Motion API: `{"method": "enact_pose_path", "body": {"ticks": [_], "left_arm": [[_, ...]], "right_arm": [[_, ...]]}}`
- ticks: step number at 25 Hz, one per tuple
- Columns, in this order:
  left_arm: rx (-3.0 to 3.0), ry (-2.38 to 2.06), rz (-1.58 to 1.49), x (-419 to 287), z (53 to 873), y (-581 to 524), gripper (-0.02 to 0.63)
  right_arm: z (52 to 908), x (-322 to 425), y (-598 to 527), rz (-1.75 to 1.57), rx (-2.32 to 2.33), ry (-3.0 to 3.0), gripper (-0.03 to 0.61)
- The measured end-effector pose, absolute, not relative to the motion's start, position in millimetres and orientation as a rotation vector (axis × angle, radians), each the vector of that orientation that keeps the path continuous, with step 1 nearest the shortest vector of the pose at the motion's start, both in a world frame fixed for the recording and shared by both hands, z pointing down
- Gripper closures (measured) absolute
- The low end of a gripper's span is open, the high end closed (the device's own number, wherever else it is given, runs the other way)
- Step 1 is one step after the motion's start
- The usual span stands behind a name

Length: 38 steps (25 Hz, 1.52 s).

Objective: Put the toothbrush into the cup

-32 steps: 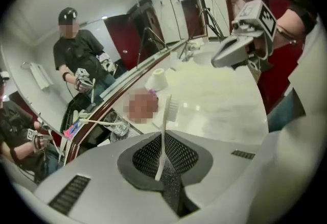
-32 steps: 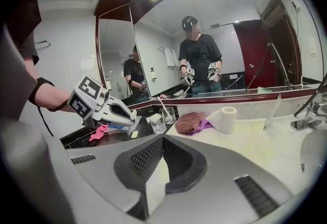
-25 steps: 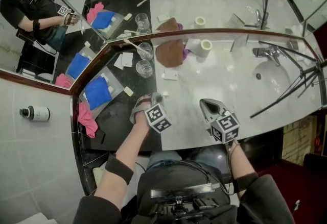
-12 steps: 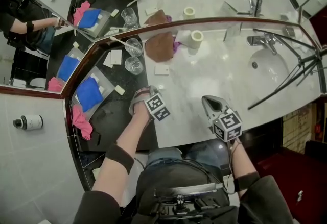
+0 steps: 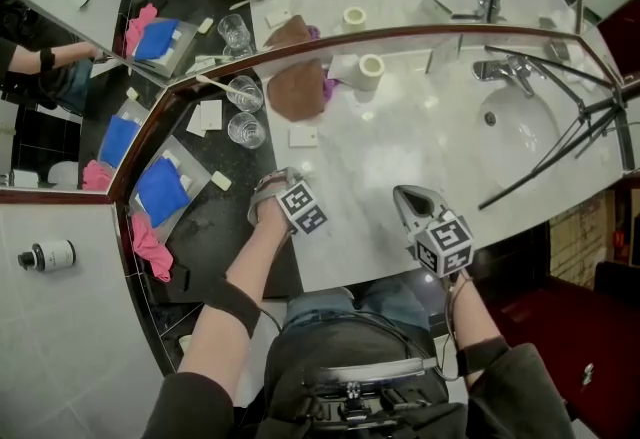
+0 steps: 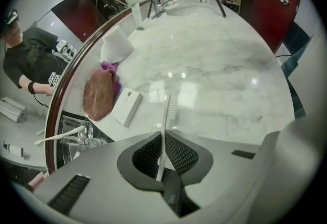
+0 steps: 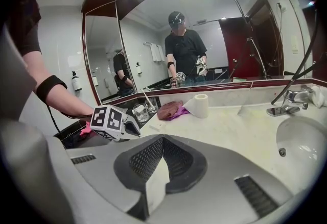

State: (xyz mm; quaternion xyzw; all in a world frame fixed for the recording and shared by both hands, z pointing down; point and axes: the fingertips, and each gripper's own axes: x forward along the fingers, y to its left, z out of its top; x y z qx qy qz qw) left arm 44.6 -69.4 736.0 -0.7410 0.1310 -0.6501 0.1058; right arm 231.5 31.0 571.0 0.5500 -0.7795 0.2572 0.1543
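My left gripper (image 6: 163,139) is shut on a white toothbrush (image 6: 169,108), whose bristle head sticks out past the jaws over the marble counter (image 6: 225,75). In the head view this gripper (image 5: 288,177) hangs over the counter's near left part. Two clear glass cups (image 5: 247,130) stand beyond it by the mirror; the far one (image 5: 244,92) holds another toothbrush. They also show at the left (image 6: 76,136). My right gripper (image 7: 162,149) is shut on a flat white piece (image 7: 156,184), perhaps packaging, and hovers at the front edge (image 5: 405,197).
A brown cloth (image 5: 297,95), a paper roll (image 5: 370,72) and a small white box (image 5: 303,136) lie by the mirror. Sink (image 5: 520,127) and faucet (image 5: 500,72) are at the right, crossed by black tripod legs (image 5: 560,152). A blue packet (image 5: 160,189) and pink cloth (image 5: 150,245) lie left.
My left gripper has sunk toward the counter with the toothbrush still in it. The right gripper has drifted a little, keeping its white piece. The head view has shifted.
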Motion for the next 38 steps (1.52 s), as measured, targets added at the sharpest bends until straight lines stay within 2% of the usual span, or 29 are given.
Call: {"method": "enact_pose_path", "body": {"ticks": [3,5,6,18,20,23,30,38], "left_arm": [[-2.2,0.392,-1.898,47.5,739.4,-67.2,0.574],[-2.237,0.375,-1.904,49.2,742.1,-61.7,0.509],[-2.252,0.367,-1.91,49.2,743.4,-59.1,0.499],[-2.32,0.466,-1.855,47.9,716.6,-64.0,0.495],[-2.362,0.514,-1.814,46.9,698.2,-64.9,0.503],[-2.437,0.603,-1.687,47.0,657.3,-68.2,0.61],[-2.653,0.827,-1.434,26.4,584.4,-66.6,0.611],[-2.923,1.168,-1.011,-29.4,513.3,-66.1,0.611]], "right_arm": [[574.0,234.2,32.0,0.744,1.576,-2.235,0.558],[576.2,235.0,32.5,0.747,1.575,-2.241,0.558],[577.0,235.1,32.7,0.749,1.577,-2.244,0.558],[573.4,236.1,31.3,0.754,1.571,-2.243,0.558],[568.1,232.3,28.3,0.753,1.561,-2.255,0.558],[558.6,222.0,18.9,0.732,1.537,-2.282,0.558],[541.1,186.9,-11.0,0.658,1.452,-2.359,0.558],[528.3,131.8,-38.8,0.594,1.318,-2.427,0.558]]}}
